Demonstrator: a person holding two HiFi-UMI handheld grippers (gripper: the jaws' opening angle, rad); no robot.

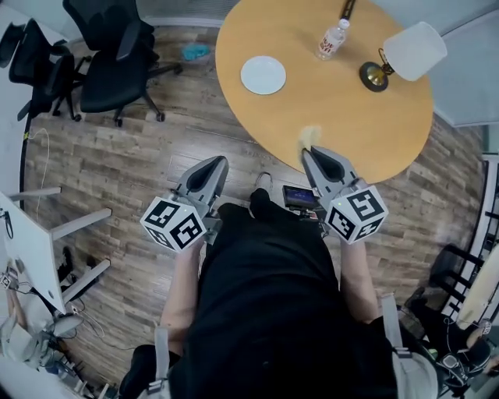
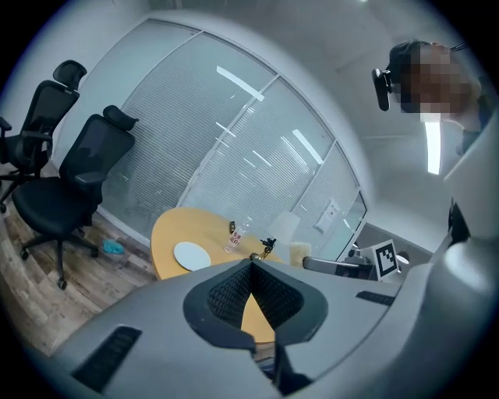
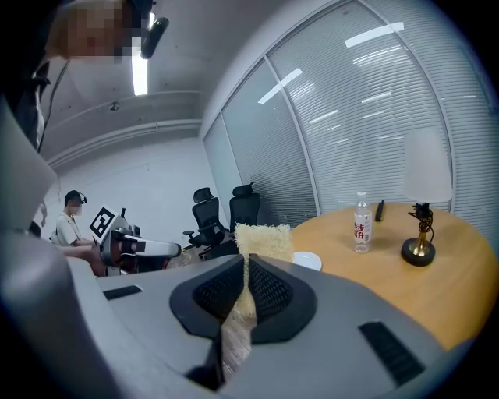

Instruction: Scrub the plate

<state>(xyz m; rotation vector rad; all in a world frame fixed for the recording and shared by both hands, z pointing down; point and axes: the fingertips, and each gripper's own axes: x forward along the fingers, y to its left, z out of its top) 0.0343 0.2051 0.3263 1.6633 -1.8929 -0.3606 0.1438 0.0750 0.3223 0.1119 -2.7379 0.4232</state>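
A white plate (image 1: 263, 75) lies empty on the far left part of the round wooden table (image 1: 327, 117), well beyond both grippers. My right gripper (image 1: 310, 153) hovers at the table's near edge and is shut on a pale yellow scrubbing cloth (image 1: 309, 136). In the right gripper view the cloth (image 3: 263, 240) sticks up from the closed jaws of that gripper (image 3: 245, 261), with the plate (image 3: 306, 261) behind it. My left gripper (image 1: 217, 162) is over the floor, short of the table, shut with nothing held. Its own view shows the left gripper (image 2: 251, 265) and the distant plate (image 2: 192, 254).
On the table stand a water bottle (image 1: 333, 39), a brass lamp with a white shade (image 1: 405, 54) and a dark remote (image 1: 347, 9). Black office chairs (image 1: 117, 62) are at the far left on the wood floor. A white desk (image 1: 23, 249) stands at the left.
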